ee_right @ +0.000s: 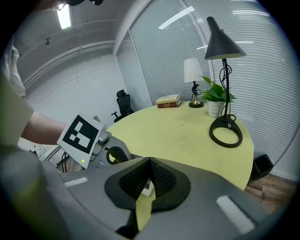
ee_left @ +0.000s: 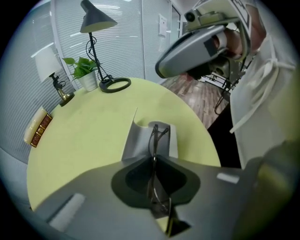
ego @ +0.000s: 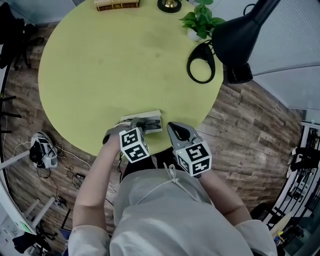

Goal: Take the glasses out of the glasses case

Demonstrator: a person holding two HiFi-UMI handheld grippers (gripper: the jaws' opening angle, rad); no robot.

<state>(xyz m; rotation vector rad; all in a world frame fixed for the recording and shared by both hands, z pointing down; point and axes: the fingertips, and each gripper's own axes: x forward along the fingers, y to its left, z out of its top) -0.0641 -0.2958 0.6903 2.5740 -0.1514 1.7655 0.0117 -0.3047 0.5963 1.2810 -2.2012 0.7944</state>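
A grey glasses case lies open at the near edge of the round yellow-green table. In the left gripper view the case sits just beyond the jaws. My left gripper is shut on the thin wire-framed glasses, whose arms reach out over the case. In the head view the left gripper is at the case's left end. My right gripper hovers just right of the case, off the table edge. Its jaws are shut, with nothing seen between them.
A black desk lamp with a ring base and a potted plant stand at the far right of the table. Books and a small lamp's base are at the far edge. Wooden floor surrounds the table.
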